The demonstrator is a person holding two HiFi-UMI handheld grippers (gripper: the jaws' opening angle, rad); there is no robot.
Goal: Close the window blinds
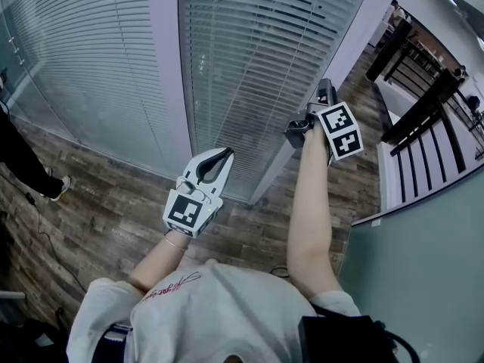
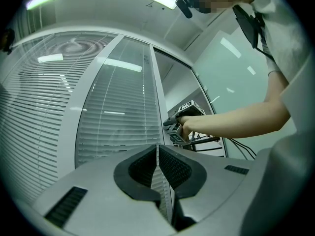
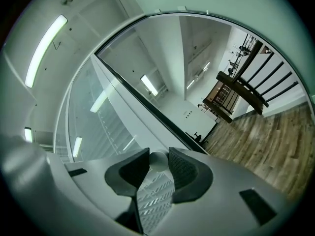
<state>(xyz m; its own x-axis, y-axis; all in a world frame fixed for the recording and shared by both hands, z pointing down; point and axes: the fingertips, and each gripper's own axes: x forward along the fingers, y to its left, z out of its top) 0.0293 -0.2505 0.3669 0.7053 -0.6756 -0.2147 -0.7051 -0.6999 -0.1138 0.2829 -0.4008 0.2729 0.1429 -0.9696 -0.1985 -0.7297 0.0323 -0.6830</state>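
Observation:
White slatted blinds [image 1: 257, 59] hang behind the glass panels in front of me, split by a pale frame post [image 1: 333, 59]. My right gripper [image 1: 296, 133] is raised against that post. In the right gripper view its jaws [image 3: 158, 157] are shut on a small round white knob [image 3: 157, 162]. The left gripper view shows that gripper [image 2: 178, 128] beside the frame, in the person's hand. My left gripper [image 1: 224, 156] is held lower, in front of the right-hand blind panel. Its jaws [image 2: 157, 150] are shut with nothing between them.
A second blind panel [image 1: 91, 51] fills the glass to the left. A person's dark trouser leg and shoe [image 1: 30, 169] stand at the left edge on the wood floor [image 1: 106, 218]. A black railing [image 1: 423, 119] and a pale green wall [image 1: 423, 278] are to the right.

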